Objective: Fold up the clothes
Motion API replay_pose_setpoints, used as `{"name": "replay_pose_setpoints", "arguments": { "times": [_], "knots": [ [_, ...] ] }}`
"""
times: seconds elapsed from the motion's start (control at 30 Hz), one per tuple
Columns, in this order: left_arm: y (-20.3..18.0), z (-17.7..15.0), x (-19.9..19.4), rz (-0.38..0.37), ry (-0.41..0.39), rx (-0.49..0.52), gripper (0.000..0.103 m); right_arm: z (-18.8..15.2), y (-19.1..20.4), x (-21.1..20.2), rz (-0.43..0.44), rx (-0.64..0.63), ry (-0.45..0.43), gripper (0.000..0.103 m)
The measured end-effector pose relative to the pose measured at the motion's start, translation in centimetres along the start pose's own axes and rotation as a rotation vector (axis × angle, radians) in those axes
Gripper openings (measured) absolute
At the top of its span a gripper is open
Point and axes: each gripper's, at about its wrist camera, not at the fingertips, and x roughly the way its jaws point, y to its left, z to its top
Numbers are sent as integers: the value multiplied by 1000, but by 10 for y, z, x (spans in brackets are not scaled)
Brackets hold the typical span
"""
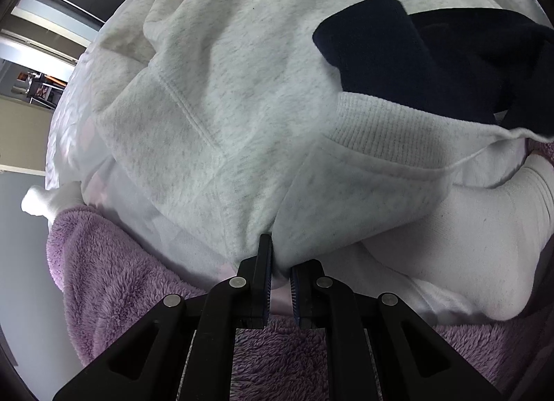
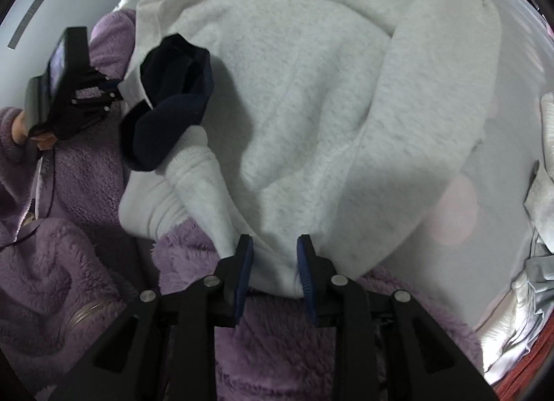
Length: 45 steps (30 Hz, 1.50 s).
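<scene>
At the near edge of the pale grey sweatshirt point(image 2: 294, 117), which stretches away over the table, the left gripper point(image 1: 278, 276) pinches the hem narrowly while the right gripper point(image 2: 273, 262) straddles a thicker fold, jaws partly parted.

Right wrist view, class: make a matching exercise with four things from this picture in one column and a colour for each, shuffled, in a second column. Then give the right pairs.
Things:
1. sweatshirt
2. sock lying on the sweatshirt
3. fleece
4. pads of the right tongs

Colours:
A. purple
B. blue
C. light grey
D. dark navy

Pairs: 1-C, 2-D, 3-A, 4-B
</scene>
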Motion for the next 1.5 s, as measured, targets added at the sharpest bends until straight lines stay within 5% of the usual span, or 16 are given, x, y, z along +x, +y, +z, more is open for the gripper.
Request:
{"name": "replay_pose_setpoints", "arguments": {
  "times": [0.3, 0.4, 0.63, 0.67, 0.73, 1.03, 1.1, 1.2, 1.33, 1.5],
  "knots": [
    [-2, 2, -5, 10, 3, -6, 13, 41, 4, -28, -25, -159, 11, 28],
    [-3, 5, -5, 18, 14, 0, 13, 50, 14, -13, -25, -232, 71, 39],
    [6, 10, -20, 13, -7, -35, 16, 51, 14, 44, -71, -233, 167, 38],
    [9, 11, -23, 10, -14, -46, 16, 49, 13, 46, -74, -227, 159, 35],
    [12, 13, -28, 11, -28, -63, 16, 46, 15, 42, -63, -216, 129, 13],
    [27, 43, -103, 47, -230, -187, 10, 59, 23, -64, -455, -160, -201, 0],
    [25, 50, -116, 53, -261, -186, 10, 67, 18, -98, -436, -116, -247, 0],
    [42, 53, -115, 68, -275, -164, 10, 70, 18, -111, -241, -110, -153, 4],
    [43, 39, -102, 100, -244, -142, 10, 51, 31, -81, -271, -228, -66, 25],
    [45, 17, -81, 96, -190, -170, 10, 35, 36, -34, -244, -323, 37, 27]
  ]
}}
